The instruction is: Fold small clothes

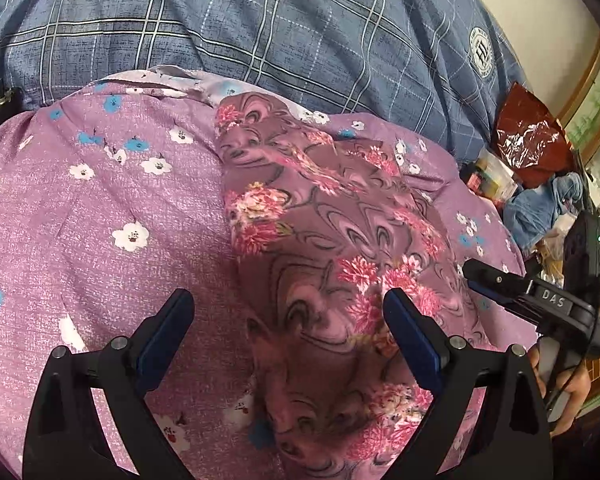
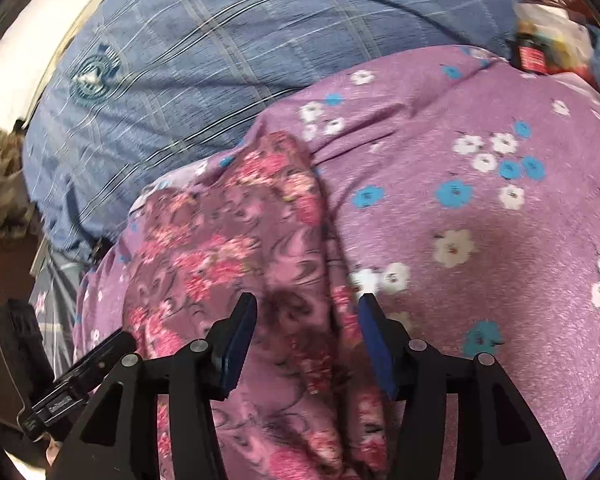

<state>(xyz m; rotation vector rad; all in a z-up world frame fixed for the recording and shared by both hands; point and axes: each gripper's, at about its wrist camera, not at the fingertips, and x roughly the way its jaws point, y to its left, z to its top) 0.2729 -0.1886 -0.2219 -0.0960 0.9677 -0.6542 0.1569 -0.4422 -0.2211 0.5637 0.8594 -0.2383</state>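
The left gripper (image 1: 288,312) hangs with jaws spread wide, gripping nothing, above the pink floral garment (image 1: 320,240). The right gripper (image 2: 306,312), marked "DAS" in the left view, is about half open and empty over the same garment, which lies on a purple flowered sheet (image 1: 100,208). Beyond is a blue plaid quilt (image 1: 260,20) with a round crest. A red plastic bag (image 1: 528,136) sits among clutter.

Right wrist view: motion-blurred throughout. Floral garment (image 2: 236,248): near end cut off by bottom edge, outline unclear. Clutter (image 1: 540,184) beside bed: too small to identify. Blue plaid quilt (image 1: 260,20): cropped at top. Emblem (image 1: 482,53) lettering: illegible.
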